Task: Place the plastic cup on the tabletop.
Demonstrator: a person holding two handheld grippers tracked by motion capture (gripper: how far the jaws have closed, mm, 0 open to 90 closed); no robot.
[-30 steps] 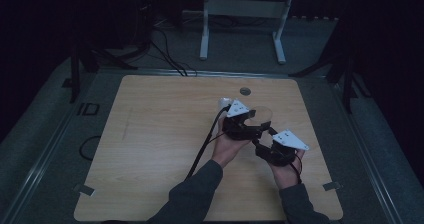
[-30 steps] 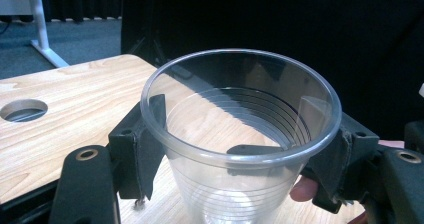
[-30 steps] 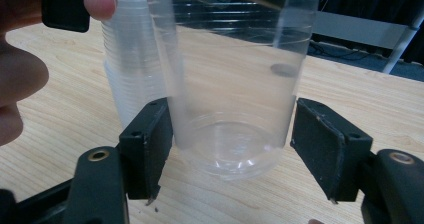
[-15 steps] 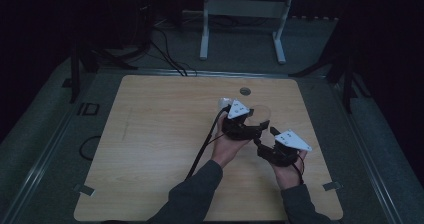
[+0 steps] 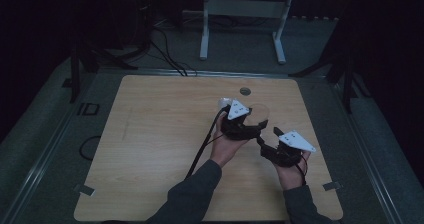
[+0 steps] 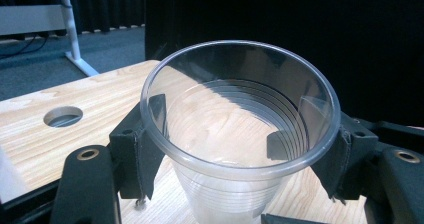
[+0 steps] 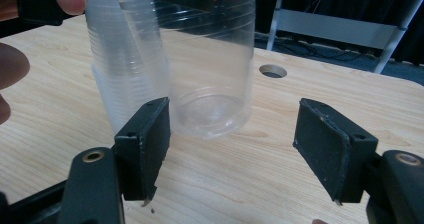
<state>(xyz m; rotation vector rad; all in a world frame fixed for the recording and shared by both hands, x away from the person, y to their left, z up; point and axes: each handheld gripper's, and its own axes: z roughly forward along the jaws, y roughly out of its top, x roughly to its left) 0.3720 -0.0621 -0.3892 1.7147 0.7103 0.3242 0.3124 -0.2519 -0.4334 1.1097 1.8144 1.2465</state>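
A clear plastic cup stands upright between the black pads of my left gripper, which is shut on it just below the rim. In the high view that gripper sits right of the table's centre, with the cup at its far side. My right gripper is open with nothing between its pads, and it points at the cup's base from a short way off. A ridged clear body, seemingly nested cups, overlaps the cup's left side. In the high view the right gripper is just near-right of the left one.
The light wooden table has a round hole near its far edge, beyond the cup. A white metal stand and cables lie on the floor past the table. A cable trails from the left gripper toward the near edge.
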